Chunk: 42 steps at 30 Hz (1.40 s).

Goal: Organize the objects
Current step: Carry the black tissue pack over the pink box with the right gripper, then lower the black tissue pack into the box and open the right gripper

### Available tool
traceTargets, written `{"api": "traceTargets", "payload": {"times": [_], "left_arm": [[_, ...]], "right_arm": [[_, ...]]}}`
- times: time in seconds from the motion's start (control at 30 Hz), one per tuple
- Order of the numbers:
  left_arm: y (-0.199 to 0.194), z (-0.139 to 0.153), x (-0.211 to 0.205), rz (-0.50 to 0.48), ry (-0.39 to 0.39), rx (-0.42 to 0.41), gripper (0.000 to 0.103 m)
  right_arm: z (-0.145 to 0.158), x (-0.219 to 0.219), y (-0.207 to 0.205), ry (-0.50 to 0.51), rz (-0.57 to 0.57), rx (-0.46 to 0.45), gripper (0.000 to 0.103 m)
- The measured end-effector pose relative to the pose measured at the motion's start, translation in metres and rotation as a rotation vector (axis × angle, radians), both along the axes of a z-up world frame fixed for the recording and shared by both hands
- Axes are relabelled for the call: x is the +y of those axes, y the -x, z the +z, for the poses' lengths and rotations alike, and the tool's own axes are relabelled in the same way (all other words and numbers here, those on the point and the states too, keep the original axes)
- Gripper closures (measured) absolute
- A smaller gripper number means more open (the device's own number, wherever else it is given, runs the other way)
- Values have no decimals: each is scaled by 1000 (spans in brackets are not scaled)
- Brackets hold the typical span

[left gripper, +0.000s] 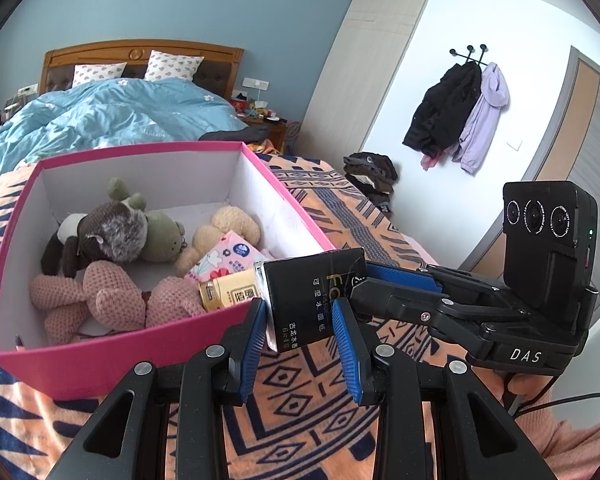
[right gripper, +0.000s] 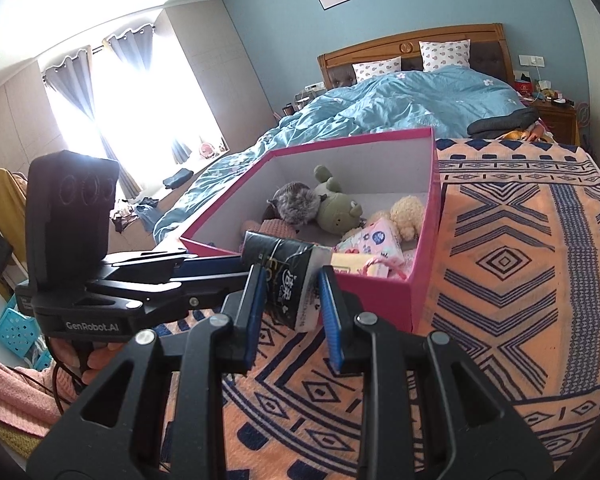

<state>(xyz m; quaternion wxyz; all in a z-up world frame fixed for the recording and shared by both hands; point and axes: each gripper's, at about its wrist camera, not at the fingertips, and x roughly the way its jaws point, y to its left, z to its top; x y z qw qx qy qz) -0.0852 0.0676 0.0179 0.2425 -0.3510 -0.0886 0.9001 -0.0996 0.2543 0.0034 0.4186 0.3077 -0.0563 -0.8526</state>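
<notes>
A black tissue pack (left gripper: 308, 300) (right gripper: 286, 280) hangs over the near corner of the pink box (left gripper: 100, 364) (right gripper: 380, 304), held from both sides. My left gripper (left gripper: 300, 312) (right gripper: 240, 268) is shut on its lower end, blue pads pressing both faces. My right gripper (right gripper: 292, 292) (left gripper: 360, 284) is shut on the other end. Inside the box lie a brown-grey plush (left gripper: 108, 236), a green plush (left gripper: 160, 232), a cream plush (left gripper: 228, 228), a pink knitted plush (left gripper: 100, 296), a pink flowered tissue pack (left gripper: 228, 256) and a gold pack (left gripper: 228, 290).
The box stands on an orange and navy patterned blanket (right gripper: 520, 260) spread over the bed's foot. Behind it lies a rumpled blue duvet (left gripper: 100, 116). A pile of folded clothes (left gripper: 372, 176) sits at the bed's right edge. Coats (left gripper: 456, 112) hang on the wall.
</notes>
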Motion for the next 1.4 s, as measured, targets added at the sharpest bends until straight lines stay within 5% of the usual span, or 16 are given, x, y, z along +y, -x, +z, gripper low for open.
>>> {"api": "traceTargets", "payload": {"times": [1.4], "left_arm": [[55,-18,-6,48,13,-72,70]], "right_arm": [[-9,-13,56,-25,-18,-63,73]]}}
